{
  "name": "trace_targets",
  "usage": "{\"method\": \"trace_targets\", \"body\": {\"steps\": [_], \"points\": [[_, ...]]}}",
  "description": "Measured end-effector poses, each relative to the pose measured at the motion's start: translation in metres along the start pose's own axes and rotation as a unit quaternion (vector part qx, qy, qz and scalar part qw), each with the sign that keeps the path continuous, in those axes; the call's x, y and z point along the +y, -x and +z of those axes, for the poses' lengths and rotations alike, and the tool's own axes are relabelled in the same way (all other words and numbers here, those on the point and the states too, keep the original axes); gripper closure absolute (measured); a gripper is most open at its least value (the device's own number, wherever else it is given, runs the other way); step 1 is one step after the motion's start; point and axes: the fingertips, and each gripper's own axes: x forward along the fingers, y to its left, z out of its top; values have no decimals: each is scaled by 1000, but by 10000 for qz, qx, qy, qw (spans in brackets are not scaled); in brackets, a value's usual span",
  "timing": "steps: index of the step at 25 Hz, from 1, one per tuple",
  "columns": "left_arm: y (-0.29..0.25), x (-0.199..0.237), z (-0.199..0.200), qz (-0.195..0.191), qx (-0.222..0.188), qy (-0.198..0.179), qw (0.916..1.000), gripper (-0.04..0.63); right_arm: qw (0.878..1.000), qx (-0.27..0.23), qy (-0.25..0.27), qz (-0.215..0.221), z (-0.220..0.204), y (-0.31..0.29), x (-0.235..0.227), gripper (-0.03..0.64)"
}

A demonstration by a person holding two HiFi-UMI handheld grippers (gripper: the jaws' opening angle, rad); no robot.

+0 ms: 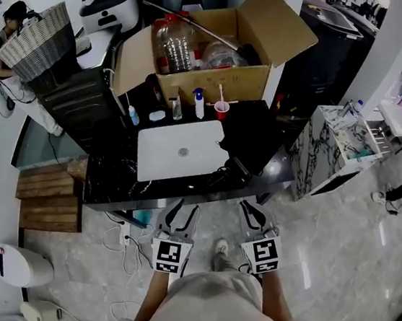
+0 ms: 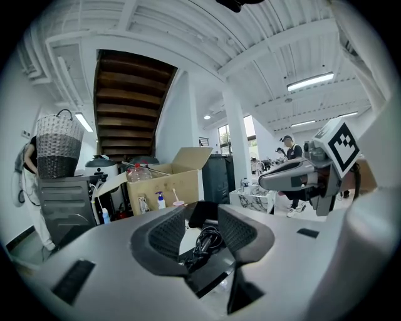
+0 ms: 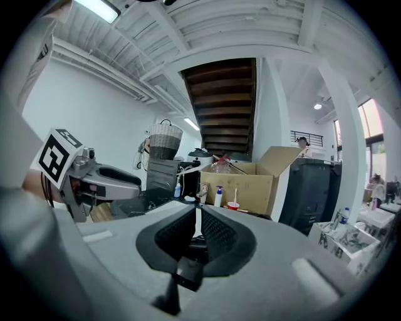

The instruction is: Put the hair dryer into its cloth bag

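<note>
The black hair dryer (image 1: 235,169) lies with its coiled cord (image 1: 215,177) near the front edge of the black table (image 1: 108,177). A dark cloth (image 1: 253,135), which may be the bag, lies just behind it. Both grippers hover level in front of the table edge and hold nothing. My left gripper (image 1: 182,210) has its jaws a little apart; in the left gripper view (image 2: 202,216) the cord (image 2: 205,241) shows beyond the gap. My right gripper (image 1: 255,211) points at the dryer, its jaws (image 3: 198,216) all but touching.
A flat white rectangle (image 1: 180,152), like a closed laptop, covers the table's middle. Behind stand small bottles (image 1: 198,103), a red cup (image 1: 222,110) and an open cardboard box (image 1: 215,45). A marble-patterned cabinet (image 1: 330,146) stands right, wooden pallets (image 1: 49,199) left, cables on the floor.
</note>
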Motion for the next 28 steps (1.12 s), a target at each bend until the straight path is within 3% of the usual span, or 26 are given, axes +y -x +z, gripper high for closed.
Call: {"method": "trace_targets", "body": {"steps": [28], "points": [[-150, 5, 13, 254, 450, 45, 9987, 425, 9959, 165, -49, 893, -8, -108, -114, 600]]}}
